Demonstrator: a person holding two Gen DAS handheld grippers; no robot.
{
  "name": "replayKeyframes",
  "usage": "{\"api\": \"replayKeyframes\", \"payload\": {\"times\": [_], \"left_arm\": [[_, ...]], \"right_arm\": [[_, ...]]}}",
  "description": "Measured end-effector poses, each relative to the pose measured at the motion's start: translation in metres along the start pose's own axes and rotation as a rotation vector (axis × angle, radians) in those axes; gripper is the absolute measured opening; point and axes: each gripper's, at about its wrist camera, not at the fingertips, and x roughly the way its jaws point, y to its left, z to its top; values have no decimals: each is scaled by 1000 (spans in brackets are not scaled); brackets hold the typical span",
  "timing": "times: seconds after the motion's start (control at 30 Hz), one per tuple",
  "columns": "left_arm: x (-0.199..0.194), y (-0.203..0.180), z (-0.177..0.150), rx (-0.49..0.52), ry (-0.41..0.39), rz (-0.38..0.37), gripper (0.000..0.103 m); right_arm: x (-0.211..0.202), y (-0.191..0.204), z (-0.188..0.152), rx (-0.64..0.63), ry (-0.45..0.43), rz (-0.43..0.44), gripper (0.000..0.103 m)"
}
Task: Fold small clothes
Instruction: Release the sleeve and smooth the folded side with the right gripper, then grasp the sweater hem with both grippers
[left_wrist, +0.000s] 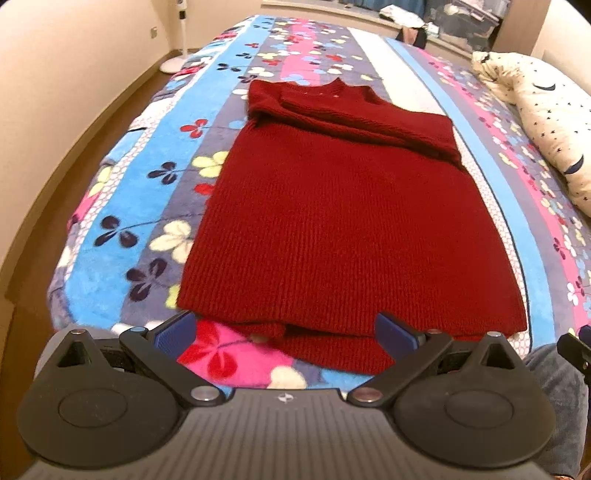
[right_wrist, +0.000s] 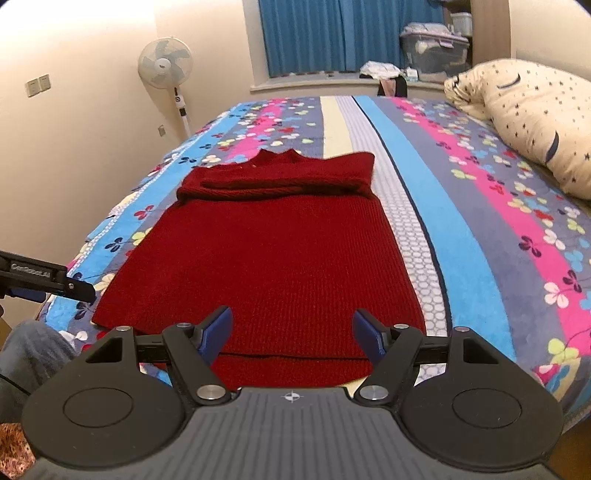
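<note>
A dark red knitted sweater (left_wrist: 332, 206) lies flat on the flowered bedspread (left_wrist: 147, 206), collar at the far end, both sleeves folded across the chest. In the right wrist view the same sweater (right_wrist: 269, 258) has its hem toward me. My left gripper (left_wrist: 286, 332) hovers open over the hem's near left corner, blue pads wide apart with nothing between them. My right gripper (right_wrist: 291, 332) is open above the hem's right part, and its pads are not pressing the knit. The left gripper's finger (right_wrist: 70, 286) also shows at the left edge of the right wrist view.
A cream star-print pillow (right_wrist: 528, 122) lies at the bed's right side. A standing fan (right_wrist: 166, 66) stands by the far left wall. Blue curtains (right_wrist: 325, 33) and storage boxes (right_wrist: 436, 51) are behind the bed. A person's grey-clad knee (right_wrist: 33, 350) is at the near left.
</note>
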Motion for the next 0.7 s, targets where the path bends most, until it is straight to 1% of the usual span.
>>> {"api": "replayKeyframes", "payload": {"times": [0.07,0.17,0.37,0.43,0.5,0.6,0.7], "left_arm": [[12,4,3,17,-9,-25,103],[32,12,7,27,-29,-32,103],[90,44,27,-16,29,-29,103],[113,55,35,-36,64,-16,103],[131,66,40,-51,97,-12,103],[155,81,49,-71,130,5,103],[174,90,55,-42,163,19,103]], "right_arm": [[11,-11,2,23,7,-2,78],[33,-35,4,57,16,-16,79],[91,-93,7,127,101,-69,79],[112,-113,8,174,139,-82,80],[131,-131,10,209,166,-114,80],[160,-152,9,245,245,-107,80],[184,-162,7,270,311,-53,80]]}}
